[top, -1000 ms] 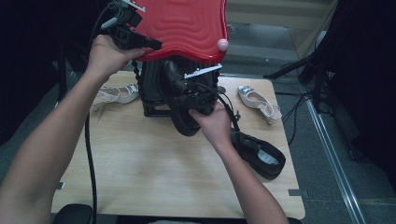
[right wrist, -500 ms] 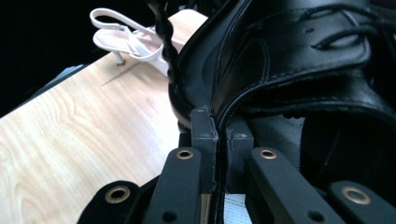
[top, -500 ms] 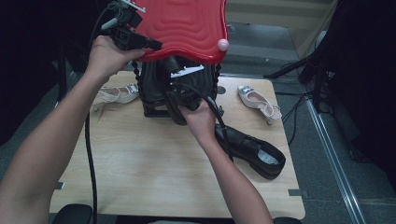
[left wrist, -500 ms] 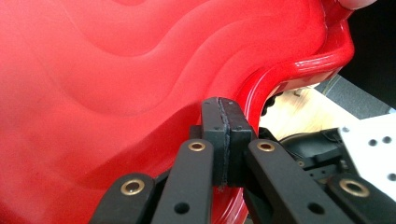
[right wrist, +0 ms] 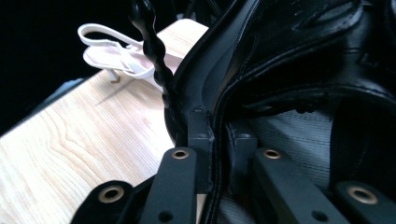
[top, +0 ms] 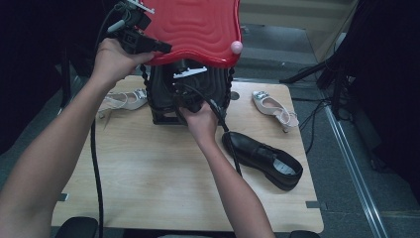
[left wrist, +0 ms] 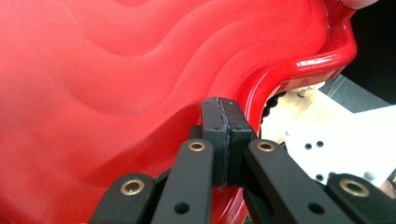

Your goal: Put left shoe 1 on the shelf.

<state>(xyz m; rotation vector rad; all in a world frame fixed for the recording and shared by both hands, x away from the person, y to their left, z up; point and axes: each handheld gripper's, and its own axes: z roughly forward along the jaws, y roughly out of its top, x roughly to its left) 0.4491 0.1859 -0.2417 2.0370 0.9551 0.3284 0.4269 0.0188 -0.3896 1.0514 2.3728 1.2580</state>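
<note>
Lid held up: left gripper (top: 163,48) pinches glossy red wavy plastic lid (top: 198,25) at upper left (raised), right gripper (right wrist: 219,135) pinches black leather shoe (right wrist: 299,70) rim inside black box (top: 161,116); placing unfinished.

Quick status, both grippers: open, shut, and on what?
Left gripper: shut on the rim of the red lid, holding it up.
Right gripper: shut on the edge of the black shoe, with jaws that have just been opening slightly.

The box (top: 168,94) stood at the table's (top: 148,178) far edge under its raised lid (top: 198,29). One sandal (top: 121,100) lay left of the box, another sandal (top: 273,107) right, the loafer (top: 262,158) nearer, right.
</note>
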